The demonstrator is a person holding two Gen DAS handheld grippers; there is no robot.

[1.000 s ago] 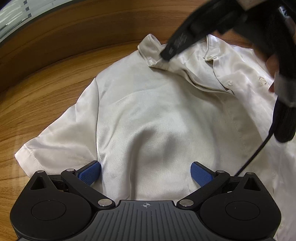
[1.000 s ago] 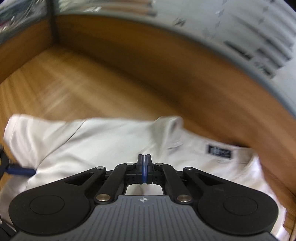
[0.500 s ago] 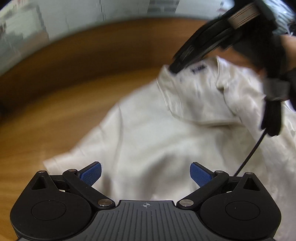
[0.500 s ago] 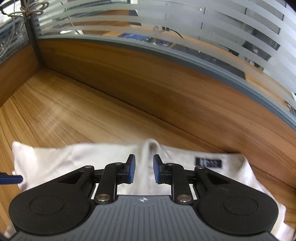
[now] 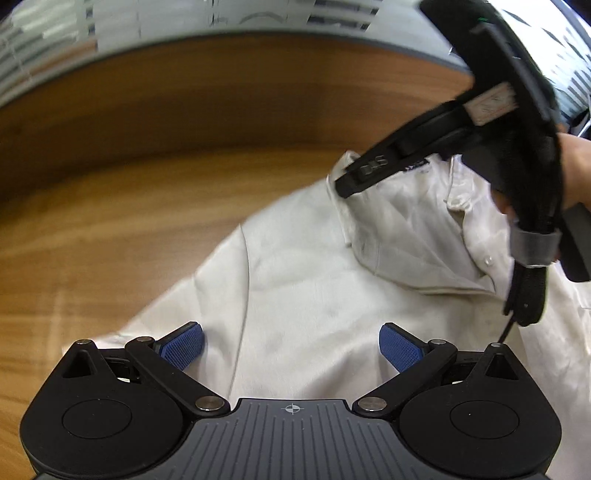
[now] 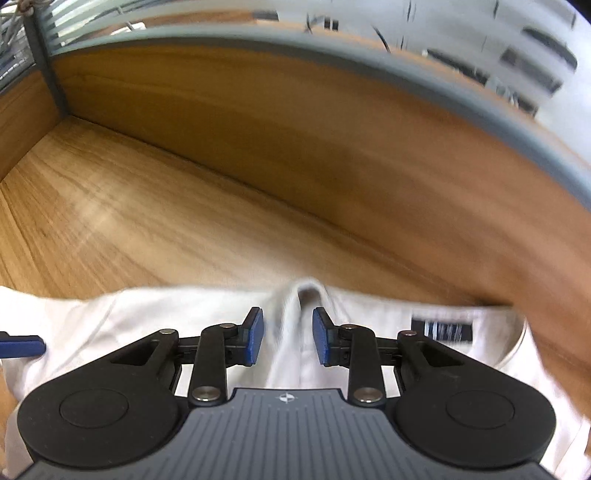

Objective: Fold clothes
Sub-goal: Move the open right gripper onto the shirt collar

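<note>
Opening over the collar (image 6: 308, 295), our right claw (image 6: 287, 341) parts its blue pads (image 6: 255, 336) with a fold of the white shirt (image 6: 147, 325) standing between them, untouched by either pad. Our left claw (image 5: 291, 347) hangs spread wide above the shirt's shoulder, gripping nothing. The shirt lies spread on the wooden tabletop (image 6: 147, 206), collar toward the raised wooden back panel (image 6: 295, 122), with a dark label (image 6: 441, 328) inside the neck. From the left view, the right claw reaches down onto the collar's near edge; a striped glass screen (image 5: 110, 33) rises behind.
</note>
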